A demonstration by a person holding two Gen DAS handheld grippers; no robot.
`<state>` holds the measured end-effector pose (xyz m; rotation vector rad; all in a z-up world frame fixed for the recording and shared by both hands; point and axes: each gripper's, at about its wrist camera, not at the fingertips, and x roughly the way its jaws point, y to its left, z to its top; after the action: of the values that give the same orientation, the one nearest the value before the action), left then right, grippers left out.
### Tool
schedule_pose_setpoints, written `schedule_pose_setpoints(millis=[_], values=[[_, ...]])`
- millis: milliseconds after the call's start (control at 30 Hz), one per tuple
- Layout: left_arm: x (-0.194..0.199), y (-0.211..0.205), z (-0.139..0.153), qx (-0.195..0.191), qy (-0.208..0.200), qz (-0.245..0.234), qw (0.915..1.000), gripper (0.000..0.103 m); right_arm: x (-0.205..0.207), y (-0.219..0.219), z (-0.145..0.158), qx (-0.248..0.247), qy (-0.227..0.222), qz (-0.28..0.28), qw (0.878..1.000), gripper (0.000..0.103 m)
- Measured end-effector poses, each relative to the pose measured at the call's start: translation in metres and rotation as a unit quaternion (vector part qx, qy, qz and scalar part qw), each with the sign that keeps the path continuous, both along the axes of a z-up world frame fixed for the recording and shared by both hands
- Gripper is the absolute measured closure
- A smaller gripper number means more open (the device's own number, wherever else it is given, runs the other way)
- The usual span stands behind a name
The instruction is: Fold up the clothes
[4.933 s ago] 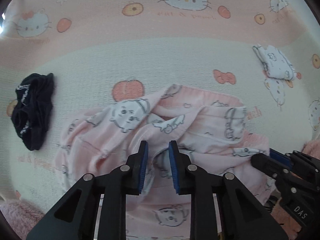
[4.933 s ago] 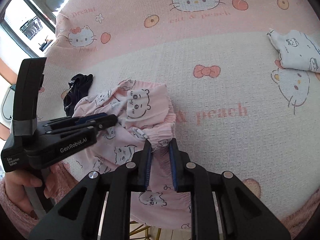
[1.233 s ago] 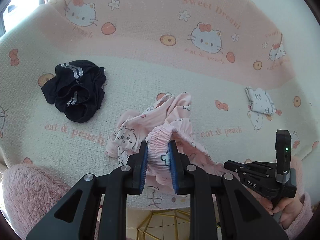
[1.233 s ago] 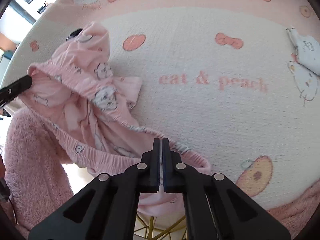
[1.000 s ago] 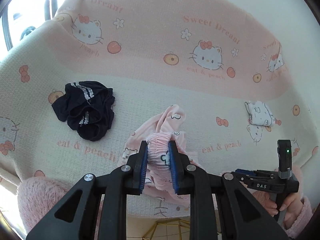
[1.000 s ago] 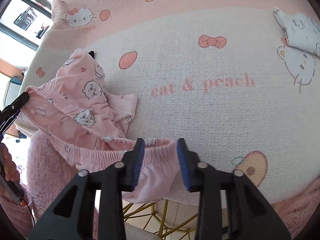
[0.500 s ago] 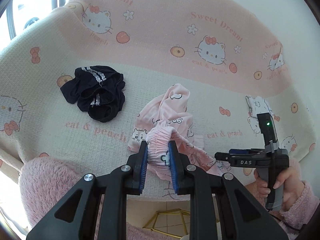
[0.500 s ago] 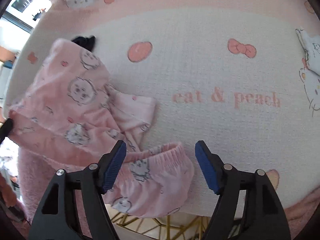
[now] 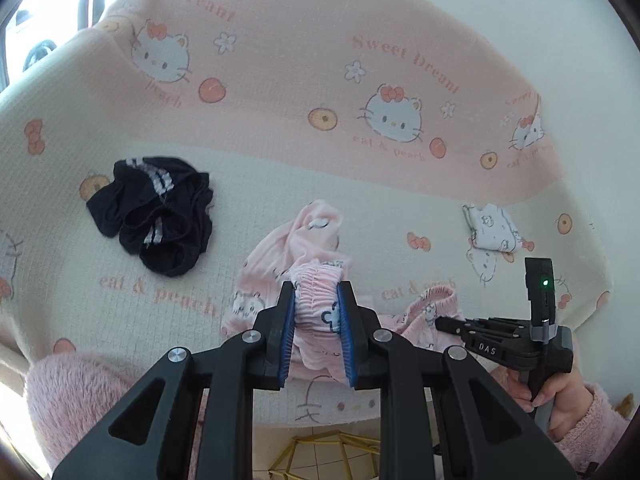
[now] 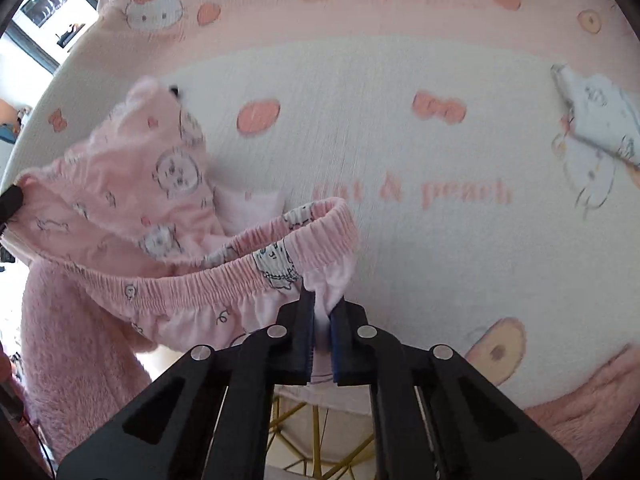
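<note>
We see left gripper (image 9: 316, 334) clamped on gathered elastic waistband of pink cartoon-print pyjama shorts (image 9: 296, 240). Right gripper (image 10: 321, 334) pinched shut on same waistband, further along rim. Shorts hang bunched between both grippers, legs trailing onto cream-and-pink cat-print blanket (image 9: 280, 192) ahead. No fold made yet, we judge; spreading flat comes first. Beyond left gripper, to its left: crumpled black striped garment (image 9: 156, 216), unfolded. Far right: small white printed cloth (image 9: 492, 228), seemingly folded.
</note>
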<state>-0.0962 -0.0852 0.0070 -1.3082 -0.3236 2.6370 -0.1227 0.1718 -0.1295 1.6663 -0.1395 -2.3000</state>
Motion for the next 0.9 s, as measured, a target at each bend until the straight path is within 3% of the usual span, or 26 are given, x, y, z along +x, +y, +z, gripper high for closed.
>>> schedule_pose_setpoints(millis=[133, 233, 333, 400, 467, 533, 633, 733, 833, 867, 900], values=[[-0.032, 0.014, 0.061, -0.016, 0.07, -0.02, 0.9972, 0.082, -0.034, 0.018, 0.074, -0.001, 0.09, -0.021, 0.996, 0.099], [-0.038, 0.023, 0.111, -0.02, 0.137, -0.027, 0.99, 0.082, -0.051, 0.034, 0.145, -0.023, 0.157, -0.043, 0.986, 0.099], [-0.028, 0.024, 0.158, -0.032, 0.217, -0.022, 0.9755, 0.082, -0.048, 0.045, 0.215, -0.047, 0.252, -0.058, 0.965, 0.099], [-0.016, 0.02, 0.173, -0.032, 0.245, -0.022, 0.9687, 0.082, -0.041, 0.049, 0.254, -0.064, 0.305, -0.065, 0.948, 0.099], [-0.009, 0.015, 0.166, -0.022, 0.23, -0.017, 0.9727, 0.082, -0.023, 0.052, 0.271, -0.06, 0.334, -0.064, 0.938, 0.099], [-0.008, 0.011, 0.134, -0.008, 0.182, -0.017, 0.9831, 0.082, 0.004, 0.059, 0.276, -0.057, 0.322, -0.057, 0.943, 0.099], [-0.018, 0.007, 0.046, 0.02, 0.045, -0.013, 0.9987, 0.082, 0.011, 0.059, 0.214, -0.013, 0.237, -0.049, 0.97, 0.099], [-0.021, 0.012, -0.039, 0.05, -0.08, -0.008, 0.9955, 0.082, 0.0, 0.063, 0.108, 0.039, 0.079, -0.065, 0.994, 0.096], [-0.012, 0.025, -0.081, 0.034, -0.13, -0.019, 0.9908, 0.082, 0.011, 0.068, 0.042, 0.02, -0.025, -0.086, 0.996, 0.086], [-0.009, 0.027, -0.086, 0.035, -0.135, -0.022, 0.9899, 0.082, 0.017, 0.067, 0.03, 0.026, -0.044, -0.089, 0.995, 0.078], [-0.007, 0.027, -0.089, 0.038, -0.136, -0.022, 0.9897, 0.082, 0.021, 0.064, 0.025, 0.036, -0.043, -0.084, 0.995, 0.077]])
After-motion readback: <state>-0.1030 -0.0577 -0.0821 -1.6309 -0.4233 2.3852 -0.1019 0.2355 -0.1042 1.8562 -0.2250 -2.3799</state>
